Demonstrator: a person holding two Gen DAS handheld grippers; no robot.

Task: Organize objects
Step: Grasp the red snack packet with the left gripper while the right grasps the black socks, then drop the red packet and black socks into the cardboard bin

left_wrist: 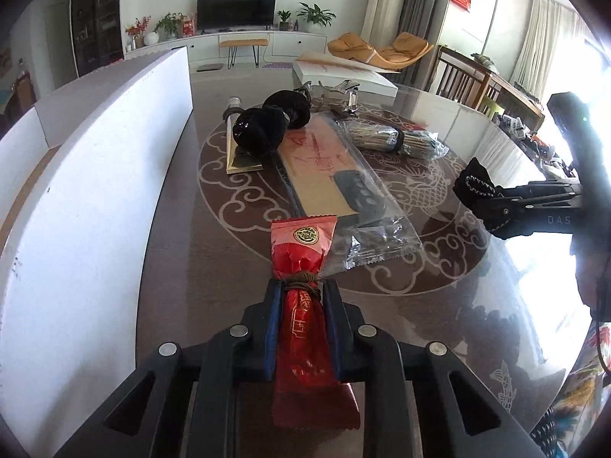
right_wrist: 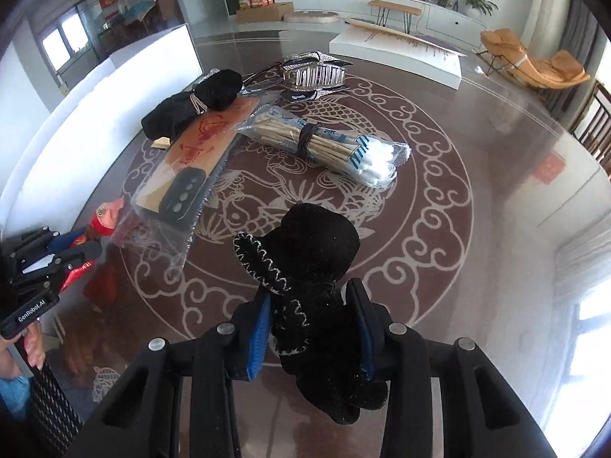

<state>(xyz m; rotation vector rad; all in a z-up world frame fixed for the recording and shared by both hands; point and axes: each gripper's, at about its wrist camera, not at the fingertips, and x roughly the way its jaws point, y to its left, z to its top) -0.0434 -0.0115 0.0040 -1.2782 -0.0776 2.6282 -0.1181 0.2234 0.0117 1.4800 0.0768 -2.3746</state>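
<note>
My left tongs [left_wrist: 301, 297] clench a red foil packet [left_wrist: 305, 263] tied with brown string; my right tongs [right_wrist: 311, 301] grasp a black stitched velvet pouch [right_wrist: 317, 263], the bagged cotton swabs [right_wrist: 328, 141] beyond them.

1. Red packet [left_wrist: 305, 305]: lower end was hidden betw. left gripper [left_wrist: 301, 290] fingers.
2. Black pouch [right_wrist: 317, 305]: bottom was tucked behind right gripper [right_wrist: 311, 297].
3. Packet print was too small to read.
</note>
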